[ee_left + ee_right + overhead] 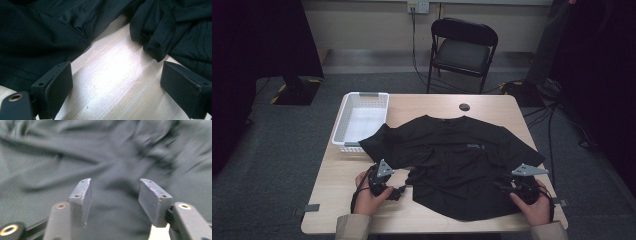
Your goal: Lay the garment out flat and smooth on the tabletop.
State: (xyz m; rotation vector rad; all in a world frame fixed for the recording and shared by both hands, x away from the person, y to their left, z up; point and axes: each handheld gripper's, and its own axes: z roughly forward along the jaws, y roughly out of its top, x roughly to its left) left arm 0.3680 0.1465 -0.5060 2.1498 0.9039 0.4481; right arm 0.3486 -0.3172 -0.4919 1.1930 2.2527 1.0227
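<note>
A black short-sleeved fabric T-shirt (462, 162) lies spread and rumpled across the middle and right of the light wooden worktop (337, 192) in the high view, its collar toward the far edge and its hem toward the person. One sleeve reaches to the left and lies against the near corner of a white slotted plastic basket (360, 120), which stands at the upper left of the worktop.

The left tool (398, 192) sits at the lower left of the shirt in the high view, held in the person's left hand (369, 197). In the left gripper view its jaws stand spread wide over bare wood (112, 82), with nothing between them; a bunched fold of the shirt (155, 37) hangs at the upper right of that frame, just ahead of the right jaw.

The right tool (501, 186) sits at the lower right of the high view, over the shirt's hem region, held in the right hand (534, 205). In the right gripper view, which is blurred, its jaws stand apart above wrinkled dark cloth (112, 165), and the pads do not press on it.
</note>
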